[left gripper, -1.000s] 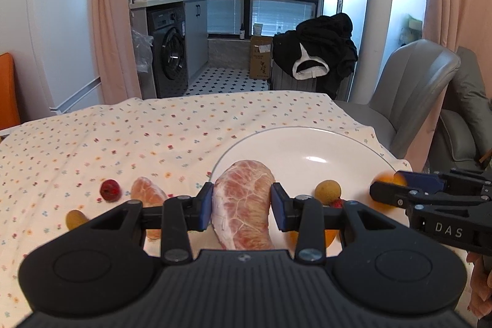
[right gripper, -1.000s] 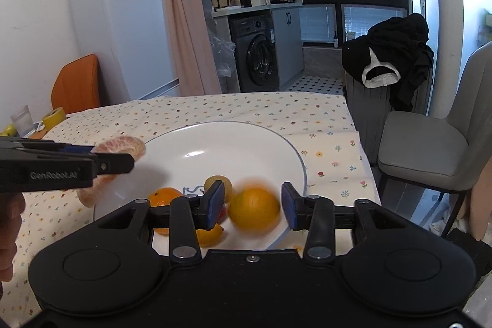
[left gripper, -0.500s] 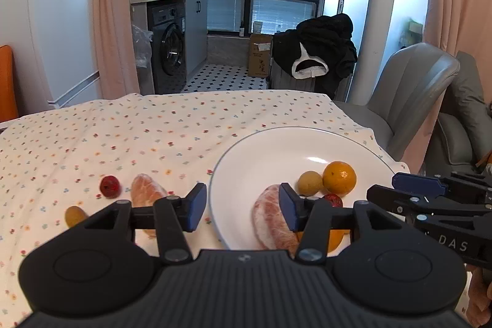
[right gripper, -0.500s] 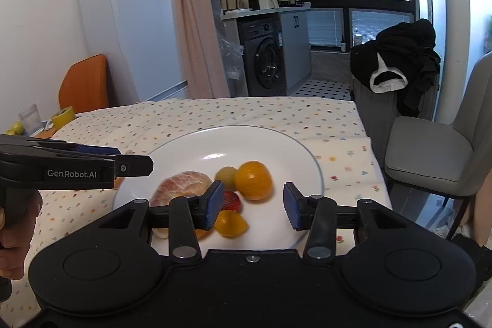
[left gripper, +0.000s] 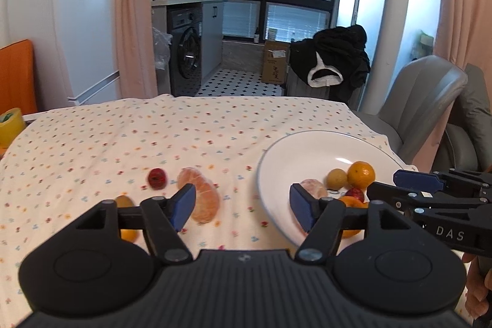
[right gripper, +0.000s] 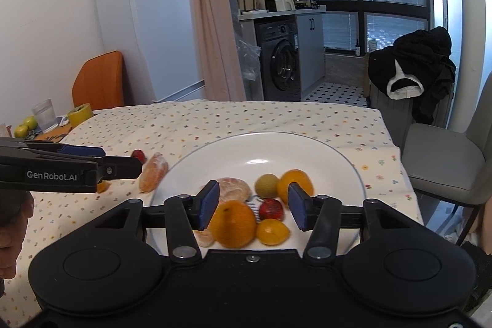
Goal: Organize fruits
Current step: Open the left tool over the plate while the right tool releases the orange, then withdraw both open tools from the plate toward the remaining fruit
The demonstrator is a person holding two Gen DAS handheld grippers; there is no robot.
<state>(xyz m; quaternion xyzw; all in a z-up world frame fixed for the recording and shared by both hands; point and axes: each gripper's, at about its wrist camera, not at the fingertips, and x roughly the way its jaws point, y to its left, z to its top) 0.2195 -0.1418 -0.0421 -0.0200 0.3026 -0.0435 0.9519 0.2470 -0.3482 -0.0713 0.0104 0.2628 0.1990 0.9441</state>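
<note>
A white plate (right gripper: 307,149) (left gripper: 301,152) holds a peeled pomelo wedge (right gripper: 235,189), two oranges (right gripper: 235,223) (right gripper: 293,183), a yellow-green round fruit (right gripper: 267,184), a red fruit (right gripper: 270,209) and a small yellow fruit (right gripper: 272,232). My right gripper (right gripper: 253,206) is open above the plate's near part, holding nothing. My left gripper (left gripper: 243,205) is open over the cloth left of the plate, with nothing in it. On the cloth lie a peeled citrus half (left gripper: 201,197) (right gripper: 152,172), a red fruit (left gripper: 156,178), a brownish fruit (left gripper: 123,201) and an orange piece (left gripper: 129,235).
The table carries a flowered cloth (left gripper: 153,137). A grey chair (right gripper: 446,162) stands at the right edge. At the far left are a yellow tape roll (right gripper: 80,114), a glass (right gripper: 44,116) and green fruits (right gripper: 26,125). A person's hand (right gripper: 13,232) holds the left gripper.
My left gripper let go of the pomelo wedge on the plate, opened wide and moved left over the cloth. My right gripper released the orange and drew back toward the plate's near edge.
</note>
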